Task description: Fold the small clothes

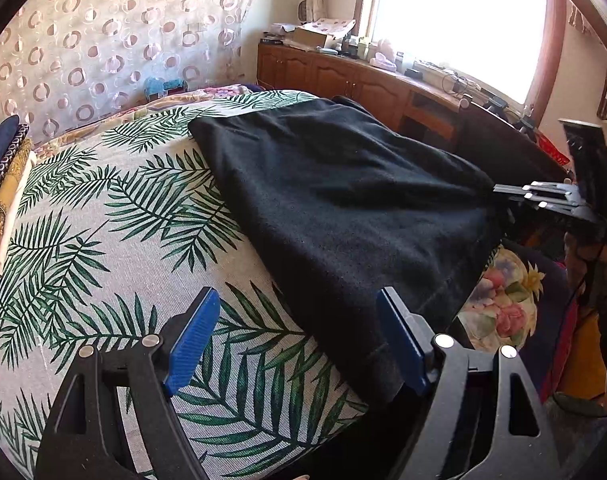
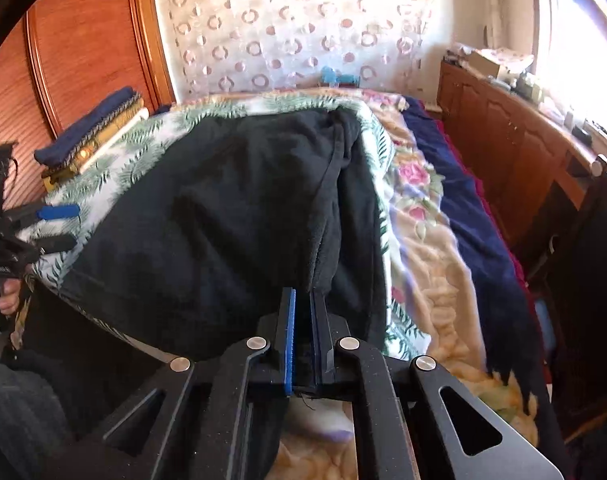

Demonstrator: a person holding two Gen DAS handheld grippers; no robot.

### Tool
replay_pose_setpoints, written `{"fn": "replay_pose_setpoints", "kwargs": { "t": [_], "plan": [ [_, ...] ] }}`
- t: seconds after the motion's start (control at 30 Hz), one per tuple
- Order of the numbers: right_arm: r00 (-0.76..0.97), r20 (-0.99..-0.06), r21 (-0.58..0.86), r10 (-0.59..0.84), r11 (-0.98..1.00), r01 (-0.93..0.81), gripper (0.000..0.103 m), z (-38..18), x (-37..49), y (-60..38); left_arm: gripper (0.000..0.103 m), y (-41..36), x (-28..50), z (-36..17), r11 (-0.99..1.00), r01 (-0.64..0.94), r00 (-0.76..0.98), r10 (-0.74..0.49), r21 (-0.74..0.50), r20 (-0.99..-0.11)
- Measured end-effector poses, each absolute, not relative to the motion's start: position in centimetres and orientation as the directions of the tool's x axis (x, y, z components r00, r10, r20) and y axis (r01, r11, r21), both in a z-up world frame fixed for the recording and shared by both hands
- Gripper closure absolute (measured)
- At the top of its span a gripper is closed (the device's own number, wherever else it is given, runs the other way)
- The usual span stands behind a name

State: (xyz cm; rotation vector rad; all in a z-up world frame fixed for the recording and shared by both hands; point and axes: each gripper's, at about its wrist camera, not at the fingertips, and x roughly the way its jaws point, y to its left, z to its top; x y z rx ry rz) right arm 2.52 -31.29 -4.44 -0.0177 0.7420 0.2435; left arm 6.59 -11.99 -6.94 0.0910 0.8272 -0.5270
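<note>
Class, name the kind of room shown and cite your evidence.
Most likely a home bedroom: a bed with a palm-leaf cover, a floral blanket beside it, wooden cabinets under a sunlit window.

The left wrist camera looks low across the leaf-print sheet (image 1: 103, 248) toward the window (image 1: 455, 20), the right one faces the curtain (image 2: 303, 28), and both sit close over the same black garment (image 1: 343, 200)
</note>
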Motion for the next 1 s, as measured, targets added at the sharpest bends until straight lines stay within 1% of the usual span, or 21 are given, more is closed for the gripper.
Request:
{"fn": "replay_pose_setpoints", "kwargs": {
  "t": [0.1, 0.27, 0.33, 0.37, 0.43, 0.6, 0.73, 0.77, 0.8, 0.83, 0.87, 0.9, 0.93, 0.97, 1.0],
  "plan": [
    [0.711, -0.670, 0.074, 0.213, 0.972, -0.221, 0.097, -4.3, 2.3, -31.8, 0.022, -11.9, 6.6, -7.1, 0.865, 0.484, 0.545, -0.419, -0.136, -0.726],
    [0.690, -0.700, 0.060, 0.184, 0.978, -0.200, 0.097, -5.8, 2.6, -31.8, 0.023, -12.0, 6.5, -7.9, 0.849, 0.503, 0.505, -0.438, -0.159, -0.744],
    [0.691, -0.697, 0.076, 0.191, 0.978, -0.193, 0.097, -6.0, 2.7, -31.9, 0.031, -12.1, 6.4, -8.0, 0.836, 0.521, 0.482, -0.454, -0.171, -0.749],
    [0.692, -0.696, 0.077, 0.192, 0.978, -0.194, 0.097, -5.9, 2.7, -31.9, 0.033, -12.1, 6.3, -7.9, 0.832, 0.525, 0.474, -0.461, -0.179, -0.750],
    [0.695, -0.694, 0.075, 0.191, 0.978, -0.195, 0.097, -5.8, 2.7, -31.8, 0.045, -12.2, 6.0, -7.9, 0.820, 0.538, 0.455, -0.478, -0.197, -0.751],
    [0.695, -0.693, 0.084, 0.194, 0.978, -0.189, 0.097, -5.5, 2.9, -32.1, 0.066, -12.8, 4.9, -8.6, 0.800, 0.558, 0.407, -0.494, -0.220, -0.768],
    [0.719, -0.670, 0.059, 0.184, 0.979, -0.196, 0.097, -4.7, 2.7, -31.8, 0.067, -13.3, 4.1, -8.9, 0.799, 0.572, 0.413, -0.476, -0.186, -0.776],
    [0.729, -0.661, 0.051, 0.179, 0.980, -0.194, 0.094, -4.4, 2.6, -31.7, 0.077, -13.4, 4.0, -8.8, 0.797, 0.575, 0.409, -0.477, -0.187, -0.778],
    [0.741, -0.650, 0.043, 0.168, 0.982, -0.185, 0.091, -4.2, 2.4, -31.7, 0.093, -13.5, 4.0, -8.9, 0.792, 0.580, 0.402, -0.481, -0.190, -0.779],
    [0.754, -0.637, 0.036, 0.159, 0.984, -0.177, 0.084, -3.9, 2.2, -31.5, 0.097, -13.6, 3.9, -8.8, 0.793, 0.581, 0.411, -0.480, -0.182, -0.775],
    [0.764, -0.626, 0.032, 0.158, 0.984, -0.178, 0.078, -3.7, 2.1, -31.4, 0.098, -13.8, 3.7, -8.6, 0.793, 0.585, 0.422, -0.478, -0.171, -0.770],
    [0.768, -0.620, 0.033, 0.162, 0.983, -0.181, 0.074, -3.4, 1.9, -31.2, 0.099, -14.1, 3.5, -8.2, 0.789, 0.590, 0.429, -0.485, -0.171, -0.762],
    [0.772, -0.612, 0.036, 0.171, 0.981, -0.189, 0.066, -3.2, 1.7, -31.0, 0.099, -14.3, 3.5, -7.7, 0.788, 0.591, 0.441, -0.494, -0.171, -0.749],
    [0.772, -0.608, 0.042, 0.188, 0.978, -0.205, 0.060, -3.1, 1.4, -30.7, 0.099, -14.3, 3.5, -6.9, 0.786, 0.593, 0.455, -0.505, -0.174, -0.734],
    [0.770, -0.602, 0.048, 0.209, 0.973, -0.227, 0.058, -3.0, 1.2, -30.3, 0.099, -14.4, 3.5, -5.9, 0.783, 0.595, 0.468, -0.520, -0.181, -0.714]
  ]
}}
